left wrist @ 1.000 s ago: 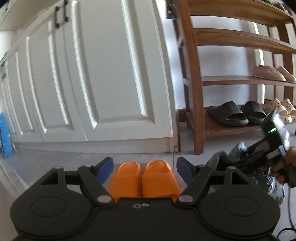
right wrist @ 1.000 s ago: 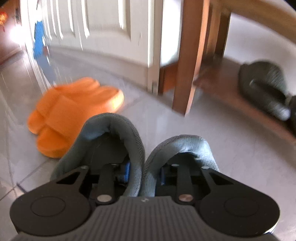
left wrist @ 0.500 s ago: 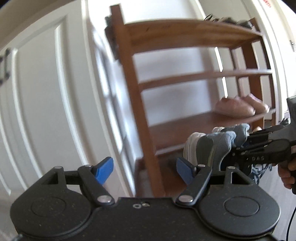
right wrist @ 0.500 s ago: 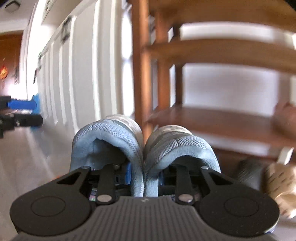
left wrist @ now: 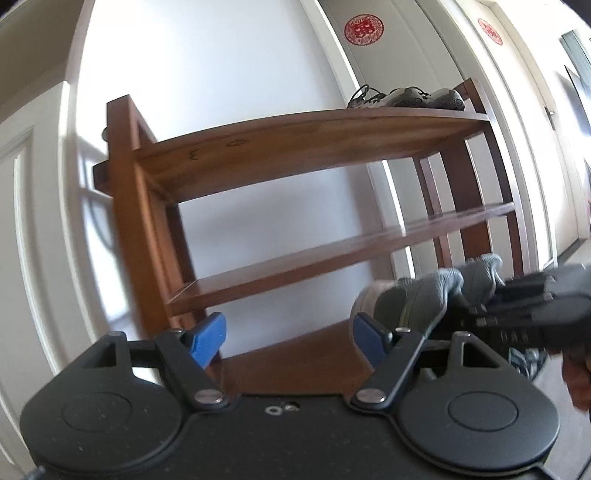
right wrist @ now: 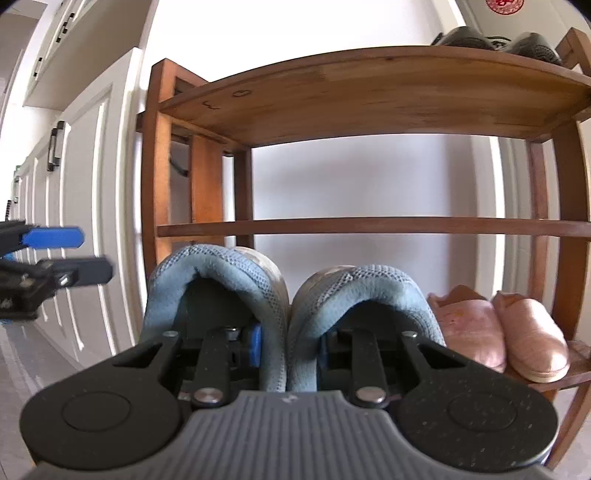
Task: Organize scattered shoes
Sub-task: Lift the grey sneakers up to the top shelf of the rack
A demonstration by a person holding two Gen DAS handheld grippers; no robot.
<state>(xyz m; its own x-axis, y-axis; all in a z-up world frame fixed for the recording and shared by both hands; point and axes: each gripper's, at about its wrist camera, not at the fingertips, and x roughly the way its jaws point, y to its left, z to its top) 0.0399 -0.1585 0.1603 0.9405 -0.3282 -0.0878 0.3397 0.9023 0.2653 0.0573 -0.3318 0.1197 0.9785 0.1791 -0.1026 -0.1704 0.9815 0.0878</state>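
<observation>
**Grey sneakers held at the wooden shoe rack**

The wooden shoe rack fills the centre and right of the right wrist view, its shelves running across the frame; in the left wrist view it slants from the left edge up to the upper right. White panelled cabinet doors take up the left side of the right wrist view.

The right gripper sits at the bottom centre of its own view, its fingers clenched on a pair of grey sneakers: one finger reaches into each shoe, pressing the two inner collars together. The pair is in front of the rack's lower shelf, toes towards the rack; whether the soles touch the shelf cannot be told. In the left wrist view the same sneakers appear at the right edge, blurred.

The left gripper is released, its blue pads well apart with nothing between them, pointing at the rack's lower left.

A pair of pink slippers rests on the lower shelf at the right, just beside the sneakers. Dark laced shoes stand on the top shelf, upper right. A red round decoration hangs on the door behind.
</observation>
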